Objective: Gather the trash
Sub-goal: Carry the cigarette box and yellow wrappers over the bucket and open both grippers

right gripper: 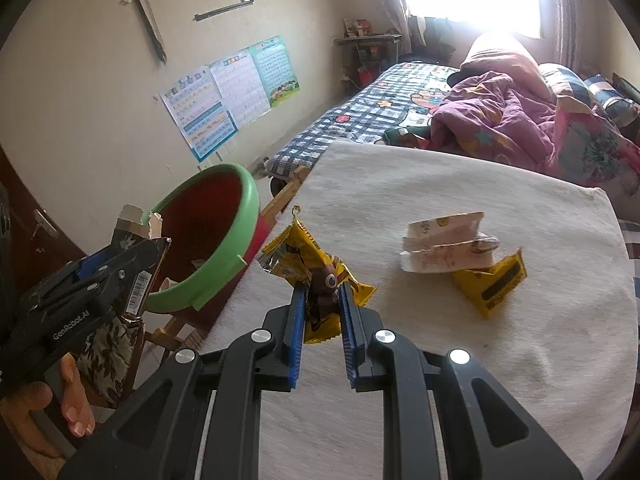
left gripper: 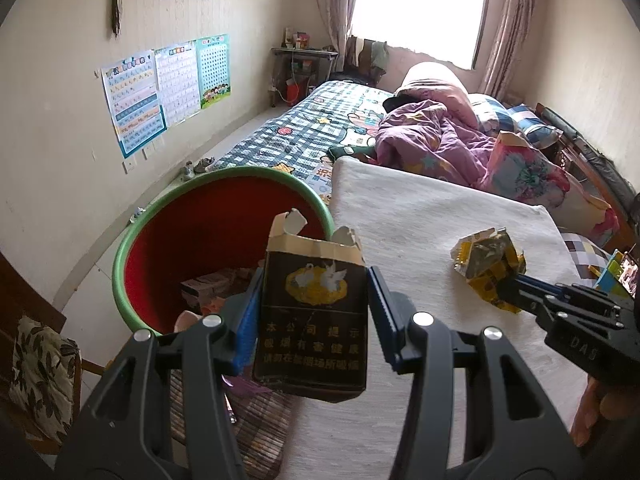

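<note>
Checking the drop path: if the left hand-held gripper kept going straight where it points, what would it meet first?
Probably the red bin with the green rim, just beyond the held cigarette pack; depth is uncertain.

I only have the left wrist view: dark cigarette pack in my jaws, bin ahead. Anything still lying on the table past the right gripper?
Observer: Yes. A crumpled white paper wrapper lies on the table, outside your view.
Operator: Just that?
Observer: A small yellow packet sits against it, on the nearer side.
Operator: What is the right gripper holding?
Observer: The right gripper is shut on a yellow snack wrapper with a cartoon face printed on it.
</note>
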Available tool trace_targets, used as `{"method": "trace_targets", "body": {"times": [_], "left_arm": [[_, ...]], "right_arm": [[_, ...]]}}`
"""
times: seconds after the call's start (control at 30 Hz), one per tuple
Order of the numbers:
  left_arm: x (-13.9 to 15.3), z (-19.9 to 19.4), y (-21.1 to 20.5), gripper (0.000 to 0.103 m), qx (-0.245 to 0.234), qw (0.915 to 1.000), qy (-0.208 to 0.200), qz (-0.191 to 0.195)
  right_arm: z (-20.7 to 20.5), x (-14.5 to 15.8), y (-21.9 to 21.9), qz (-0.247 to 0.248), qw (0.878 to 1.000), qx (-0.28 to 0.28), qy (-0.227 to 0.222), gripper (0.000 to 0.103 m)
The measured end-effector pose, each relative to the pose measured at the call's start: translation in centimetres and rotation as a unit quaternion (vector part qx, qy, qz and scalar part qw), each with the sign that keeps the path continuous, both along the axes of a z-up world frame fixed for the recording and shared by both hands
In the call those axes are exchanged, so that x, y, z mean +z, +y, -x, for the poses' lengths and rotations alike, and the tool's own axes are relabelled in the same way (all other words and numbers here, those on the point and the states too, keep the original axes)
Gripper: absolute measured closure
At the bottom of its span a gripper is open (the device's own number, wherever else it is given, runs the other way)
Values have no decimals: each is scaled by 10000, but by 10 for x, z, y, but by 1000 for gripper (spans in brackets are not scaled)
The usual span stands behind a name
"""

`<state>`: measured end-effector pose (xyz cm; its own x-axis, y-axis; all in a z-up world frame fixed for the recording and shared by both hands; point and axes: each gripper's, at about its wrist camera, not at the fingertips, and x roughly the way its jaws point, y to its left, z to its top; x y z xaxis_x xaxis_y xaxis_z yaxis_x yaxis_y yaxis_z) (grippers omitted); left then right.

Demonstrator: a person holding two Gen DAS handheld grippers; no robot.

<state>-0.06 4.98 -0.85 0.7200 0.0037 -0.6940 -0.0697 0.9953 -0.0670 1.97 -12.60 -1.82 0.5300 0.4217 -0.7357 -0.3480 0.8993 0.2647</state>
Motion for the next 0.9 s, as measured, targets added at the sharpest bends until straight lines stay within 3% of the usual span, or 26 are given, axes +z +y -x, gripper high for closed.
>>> {"method": "trace_targets", "body": {"times": [0.9], "left_arm": [[-11,-8,58,56,347,9993,99,15]], "right_arm": [[-17,-7,62,75,9996,272,-2,86]]}}
